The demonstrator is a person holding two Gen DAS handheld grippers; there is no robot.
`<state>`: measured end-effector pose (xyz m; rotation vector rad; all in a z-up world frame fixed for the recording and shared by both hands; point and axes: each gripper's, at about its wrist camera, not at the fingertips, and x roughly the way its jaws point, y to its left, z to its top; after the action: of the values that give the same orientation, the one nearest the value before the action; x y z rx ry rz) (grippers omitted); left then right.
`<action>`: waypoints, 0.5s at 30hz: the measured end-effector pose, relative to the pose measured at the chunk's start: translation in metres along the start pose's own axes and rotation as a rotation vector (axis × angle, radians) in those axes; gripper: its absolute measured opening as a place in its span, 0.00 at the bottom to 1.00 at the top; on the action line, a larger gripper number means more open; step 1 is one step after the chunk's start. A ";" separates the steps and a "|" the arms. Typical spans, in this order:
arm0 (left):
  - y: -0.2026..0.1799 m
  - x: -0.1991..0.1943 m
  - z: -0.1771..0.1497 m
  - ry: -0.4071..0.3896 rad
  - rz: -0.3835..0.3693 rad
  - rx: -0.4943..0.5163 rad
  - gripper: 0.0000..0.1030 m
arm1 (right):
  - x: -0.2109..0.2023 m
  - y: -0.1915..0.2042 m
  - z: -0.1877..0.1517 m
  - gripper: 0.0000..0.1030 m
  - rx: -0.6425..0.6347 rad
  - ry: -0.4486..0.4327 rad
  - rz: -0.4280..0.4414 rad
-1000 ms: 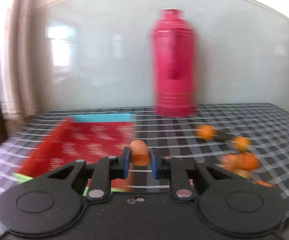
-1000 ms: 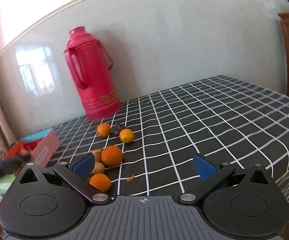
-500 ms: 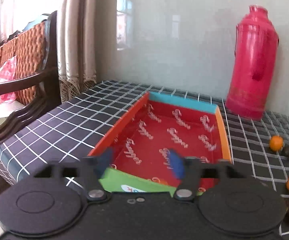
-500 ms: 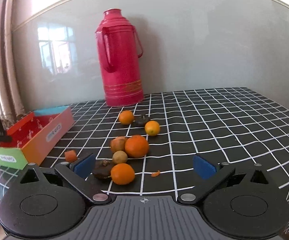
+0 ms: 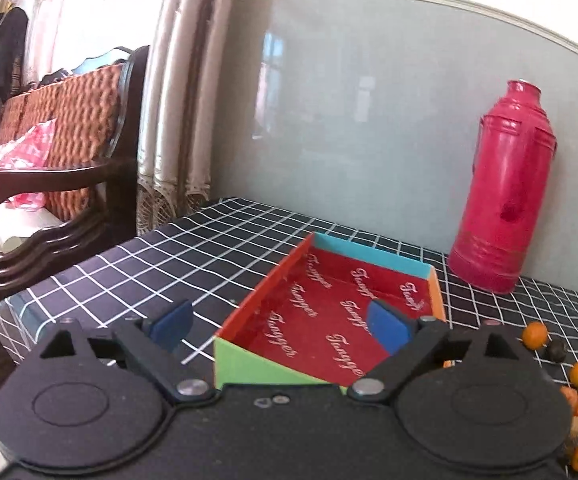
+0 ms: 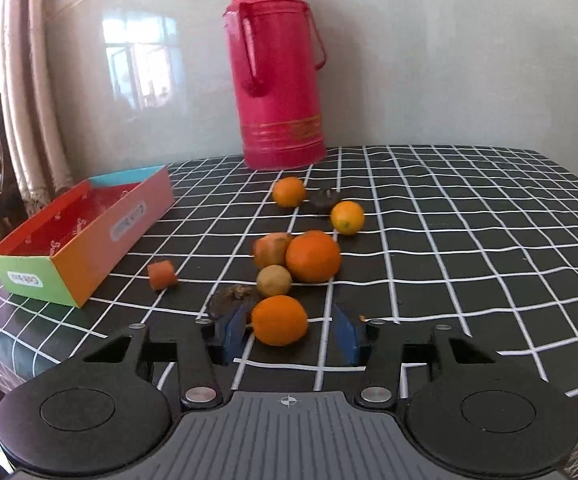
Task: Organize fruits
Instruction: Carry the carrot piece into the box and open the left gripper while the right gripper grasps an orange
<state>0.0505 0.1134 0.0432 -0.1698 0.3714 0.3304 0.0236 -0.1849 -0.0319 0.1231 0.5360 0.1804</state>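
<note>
Red-lined box: an open cardboard tray with a green near end, orange long side and blue far end, standing at the left of the checked tablecloth; in the left wrist view its red printed floor shows no fruit.
Left gripper: above the near end of the box, its blue pads spread wide and opening further, with nothing held between them.
Carrot piece: a short orange stub on the cloth just right of the box, not inside it.
Dark fruit: a brown shrivelled piece right of the carrot piece, just beyond the right gripper's left pad.
Right gripper: low over the cloth, right of the box, jaws closing around the nearest orange; the left pad is at the fruit's side, while a gap shows at the right pad.
Fruit cluster: beyond that orange, further from the box's near end, a small yellowish fruit, a dull orange one and a large orange lie touching.
Far fruit: a small orange, a dark piece and a yellow citrus, right of the box's far end.
Red flask: upright by the wall, beyond the fruit and right of the box.
</note>
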 end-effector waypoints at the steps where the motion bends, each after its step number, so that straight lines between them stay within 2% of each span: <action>1: 0.002 0.001 0.000 0.003 0.000 -0.009 0.85 | 0.004 0.001 0.000 0.36 -0.004 0.010 -0.002; 10: 0.010 0.002 0.001 0.017 0.008 -0.030 0.85 | 0.021 -0.006 0.002 0.33 0.062 0.039 0.034; 15: 0.013 0.002 0.000 0.020 0.018 -0.041 0.86 | 0.013 -0.006 0.002 0.33 0.070 0.002 0.021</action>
<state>0.0478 0.1259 0.0416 -0.2105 0.3867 0.3546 0.0368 -0.1887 -0.0378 0.1972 0.5433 0.1820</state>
